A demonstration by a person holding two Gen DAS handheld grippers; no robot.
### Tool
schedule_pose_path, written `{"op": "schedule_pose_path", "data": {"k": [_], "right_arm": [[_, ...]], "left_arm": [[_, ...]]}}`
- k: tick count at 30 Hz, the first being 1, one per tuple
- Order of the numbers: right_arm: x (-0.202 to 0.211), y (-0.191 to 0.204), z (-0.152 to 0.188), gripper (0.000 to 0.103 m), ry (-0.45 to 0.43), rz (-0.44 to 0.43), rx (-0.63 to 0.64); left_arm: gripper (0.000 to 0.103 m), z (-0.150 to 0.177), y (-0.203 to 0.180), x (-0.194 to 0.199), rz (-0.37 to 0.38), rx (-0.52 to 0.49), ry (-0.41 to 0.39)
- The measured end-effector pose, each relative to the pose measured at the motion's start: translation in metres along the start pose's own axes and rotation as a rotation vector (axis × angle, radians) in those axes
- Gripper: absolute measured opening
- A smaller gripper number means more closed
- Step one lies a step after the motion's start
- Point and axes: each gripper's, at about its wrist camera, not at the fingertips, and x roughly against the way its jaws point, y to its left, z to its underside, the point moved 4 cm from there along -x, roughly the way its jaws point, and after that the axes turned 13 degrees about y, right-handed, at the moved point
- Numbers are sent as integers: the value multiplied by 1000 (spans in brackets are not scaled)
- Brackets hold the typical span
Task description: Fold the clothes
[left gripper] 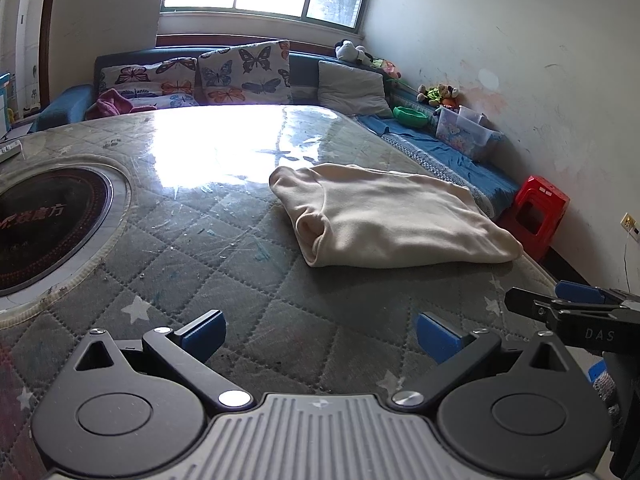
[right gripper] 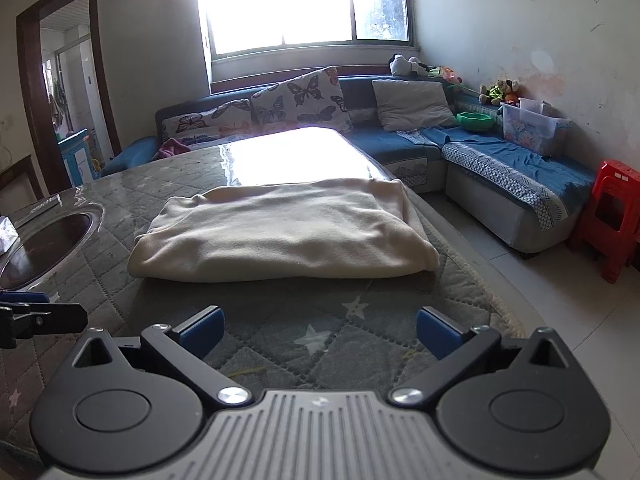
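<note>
My jaws stand wide apart on both sides and hold nothing: the left gripper [left gripper: 320,338] and the right gripper [right gripper: 318,334] both hover low over the quilted table cover [right gripper: 304,352], short of the cloth. The cream garment [right gripper: 280,232] lies ahead of me on the table, already doubled into a thick rectangular bundle, its right end near the table's right edge. From the left wrist view its rolled opening [left gripper: 314,230] faces my left side, and the near fold runs straight across in front of my right gripper.

I judge the fold nearly done, with perhaps one more halving or a tidy-up left. To do it well I should come in low at the two near corners, pinch through all the layers rather than only the top one, lift both ends evenly and lay them over without dragging the bundle toward the edge.

Beyond, on the blue sofa [right gripper: 500,152], a clear plastic bin [right gripper: 532,128] holds something patterned that I cannot make out, with a smaller white tub sitting in its top. A green bowl [right gripper: 475,121] sits beside it; its contents are hidden from me. A dark round inset [left gripper: 44,224] is sunk into the table on my left.
</note>
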Motion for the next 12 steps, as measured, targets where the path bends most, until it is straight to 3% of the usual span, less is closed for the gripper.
{"op": "schedule_pose_path", "data": {"k": [12], "right_arm": [[4,0,1,103,-6,5,6]], "left_arm": [[103,4,-7,0,6,-19,4]]}}
